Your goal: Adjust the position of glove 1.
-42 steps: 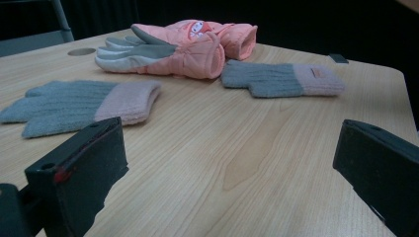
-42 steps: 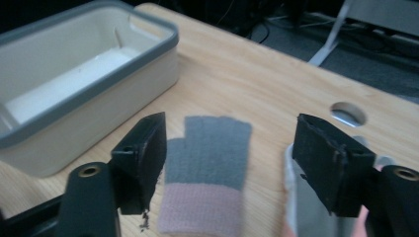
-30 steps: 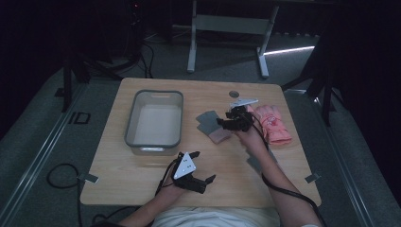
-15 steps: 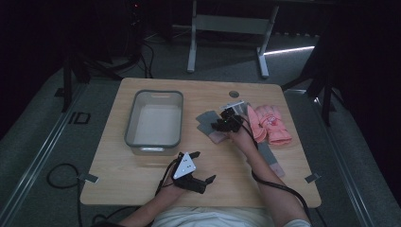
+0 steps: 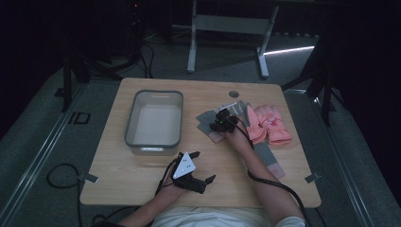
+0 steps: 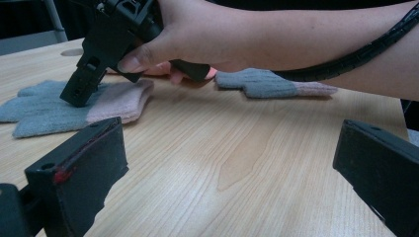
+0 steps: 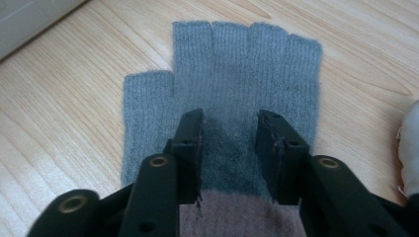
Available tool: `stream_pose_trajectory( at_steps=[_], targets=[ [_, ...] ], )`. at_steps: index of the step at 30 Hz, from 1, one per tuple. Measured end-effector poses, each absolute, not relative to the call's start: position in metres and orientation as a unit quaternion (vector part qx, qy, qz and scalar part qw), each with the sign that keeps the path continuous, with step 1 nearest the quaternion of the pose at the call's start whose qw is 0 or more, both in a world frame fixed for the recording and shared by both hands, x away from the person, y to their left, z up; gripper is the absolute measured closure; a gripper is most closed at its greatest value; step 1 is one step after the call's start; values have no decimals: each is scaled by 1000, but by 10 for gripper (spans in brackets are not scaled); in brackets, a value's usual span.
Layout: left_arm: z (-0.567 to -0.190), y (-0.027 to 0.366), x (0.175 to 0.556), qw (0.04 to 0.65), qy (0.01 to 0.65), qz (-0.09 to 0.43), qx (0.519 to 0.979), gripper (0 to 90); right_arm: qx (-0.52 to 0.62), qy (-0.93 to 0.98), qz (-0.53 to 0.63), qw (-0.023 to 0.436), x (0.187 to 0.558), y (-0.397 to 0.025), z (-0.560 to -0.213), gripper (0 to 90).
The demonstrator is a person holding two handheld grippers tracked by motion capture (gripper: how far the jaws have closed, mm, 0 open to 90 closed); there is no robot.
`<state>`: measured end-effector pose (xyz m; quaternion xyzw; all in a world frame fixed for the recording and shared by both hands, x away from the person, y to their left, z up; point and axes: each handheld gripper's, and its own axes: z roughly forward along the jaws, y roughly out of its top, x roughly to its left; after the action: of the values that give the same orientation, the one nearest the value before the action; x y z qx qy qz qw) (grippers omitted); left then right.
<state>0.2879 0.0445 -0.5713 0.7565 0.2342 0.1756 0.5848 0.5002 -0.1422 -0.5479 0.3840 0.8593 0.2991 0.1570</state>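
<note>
Now | bin [image 5: 154,124]: bare | right tool [image 7: 227,148]: parted over grey glove [image 7: 232,84] | left tool [image 6: 222,173]: released

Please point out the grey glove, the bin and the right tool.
Grey glove [image 7: 247,79]: right gripper view, the knit below the fingers.
Bin [image 5: 128,127]: high view, left rim.
Right tool [image 7: 227,148]: right gripper view, between its fingertips.

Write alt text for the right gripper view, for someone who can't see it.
The right gripper is down over a grey fingerless glove lying flat on the wooden table, its two black jaws apart over the palm, not yet shut on it. The glove's pinkish cuff lies between the jaws at the bottom edge, and its stubby fingers point away from the camera.
</note>
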Motion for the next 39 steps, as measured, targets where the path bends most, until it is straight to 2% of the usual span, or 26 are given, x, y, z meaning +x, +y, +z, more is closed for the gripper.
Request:
stream_pose_trajectory(
  at_steps=[8,11,19,24,30,31,39],
  targets=[
    [-571,45,288,584,235,175,757,0,429,846,288,133,504,-140,-543,812],
    [-571,45,288,584,236,175,757,0,444,841,285,121,504,-138,-539,839],
    [-571,45,288,584,235,175,757,0,444,834,298,133,491,-139,-520,848],
    [-571,44,288,583,234,177,757,0,466,805,337,150,462,-152,-485,852],
    [-571,44,287,583,234,179,757,0,490,771,371,165,426,-163,-461,852],
    [-571,44,287,583,233,180,757,0,498,759,384,172,411,-168,-454,852],
    [-571,44,287,583,233,181,757,0,521,737,385,192,365,-186,-455,852]
  ],
)
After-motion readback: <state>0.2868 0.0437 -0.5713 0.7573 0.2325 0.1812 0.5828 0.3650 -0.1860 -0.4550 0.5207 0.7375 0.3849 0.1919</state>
